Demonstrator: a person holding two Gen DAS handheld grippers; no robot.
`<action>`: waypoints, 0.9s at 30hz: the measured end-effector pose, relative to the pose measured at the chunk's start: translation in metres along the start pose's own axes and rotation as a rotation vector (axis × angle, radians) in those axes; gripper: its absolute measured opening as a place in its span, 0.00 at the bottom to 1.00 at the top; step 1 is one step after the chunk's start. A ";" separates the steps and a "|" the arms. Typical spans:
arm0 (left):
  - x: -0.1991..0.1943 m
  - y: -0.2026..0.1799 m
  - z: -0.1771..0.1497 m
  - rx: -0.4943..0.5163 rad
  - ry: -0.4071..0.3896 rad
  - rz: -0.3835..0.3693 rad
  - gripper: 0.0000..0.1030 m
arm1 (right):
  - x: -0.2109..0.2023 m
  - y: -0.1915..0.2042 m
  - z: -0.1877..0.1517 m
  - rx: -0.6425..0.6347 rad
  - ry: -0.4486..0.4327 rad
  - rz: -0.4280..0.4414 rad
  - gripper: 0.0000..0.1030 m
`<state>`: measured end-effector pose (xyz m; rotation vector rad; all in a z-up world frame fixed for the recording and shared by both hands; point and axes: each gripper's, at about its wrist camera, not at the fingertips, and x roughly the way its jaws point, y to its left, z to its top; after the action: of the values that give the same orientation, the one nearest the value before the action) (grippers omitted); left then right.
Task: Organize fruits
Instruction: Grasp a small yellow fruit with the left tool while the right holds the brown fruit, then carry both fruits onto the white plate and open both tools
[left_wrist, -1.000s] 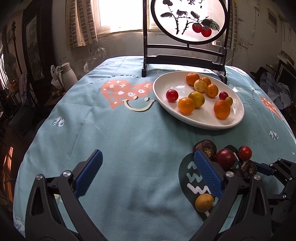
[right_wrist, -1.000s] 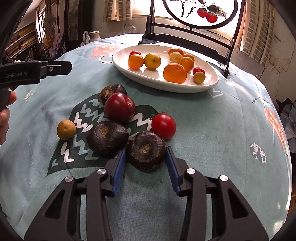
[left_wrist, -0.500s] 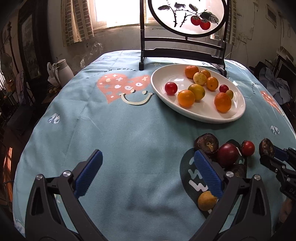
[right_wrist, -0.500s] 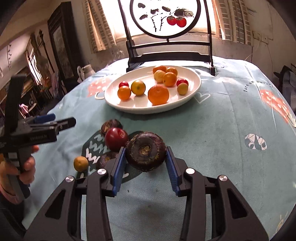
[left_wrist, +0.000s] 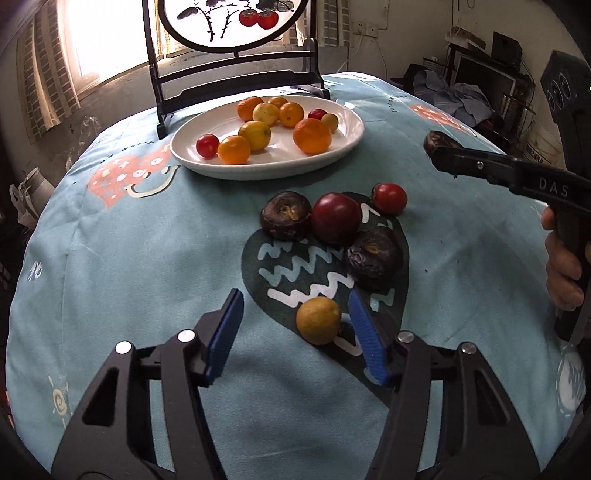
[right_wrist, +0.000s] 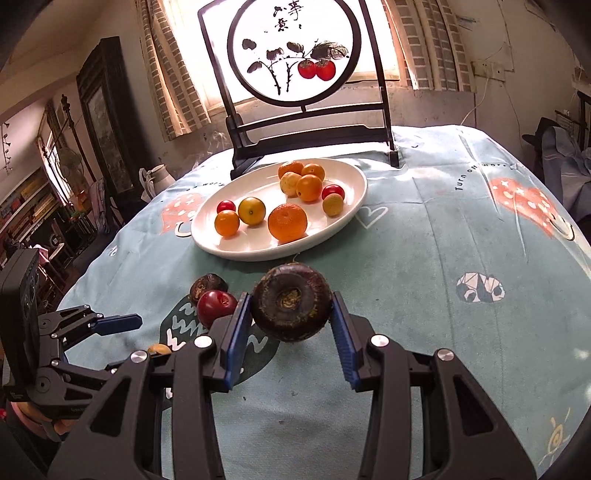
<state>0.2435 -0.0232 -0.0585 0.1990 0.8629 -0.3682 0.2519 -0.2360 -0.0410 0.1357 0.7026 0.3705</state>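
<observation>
My right gripper (right_wrist: 290, 325) is shut on a dark round fruit (right_wrist: 291, 302) and holds it above the cloth, short of the white plate (right_wrist: 351, 218), which holds several oranges and small red fruits. The held fruit also shows in the left wrist view (left_wrist: 434, 142). My left gripper (left_wrist: 295, 328) is open, low over the cloth, with a small yellow fruit (left_wrist: 318, 320) between its fingers, nearer the right one. Beyond it lie two dark fruits (left_wrist: 286, 216) (left_wrist: 373, 257), a dark red fruit (left_wrist: 336, 218) and a red tomato (left_wrist: 389, 198).
A black wooden stand with a round painted screen (right_wrist: 295, 55) stands behind the plate. The round table is covered by a light blue patterned cloth (left_wrist: 129, 240). A white jug (right_wrist: 157, 179) stands off the far left edge.
My right gripper has lifted the dark fruit off the cloth and carried it toward the plate. My left gripper has moved right and forward, so the small yellow fruit now lies between its fingers.
</observation>
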 end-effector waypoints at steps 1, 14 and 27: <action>0.002 -0.004 -0.001 0.017 0.006 0.003 0.59 | 0.000 0.000 0.000 -0.003 0.002 -0.004 0.42; 0.013 -0.012 -0.006 0.064 0.054 -0.009 0.28 | 0.004 -0.002 -0.002 -0.005 0.014 -0.023 0.42; 0.007 -0.005 -0.004 0.021 0.033 0.004 0.27 | 0.011 -0.001 -0.005 -0.018 0.044 -0.032 0.42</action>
<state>0.2426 -0.0282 -0.0671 0.2268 0.8913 -0.3710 0.2564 -0.2328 -0.0518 0.0991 0.7435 0.3501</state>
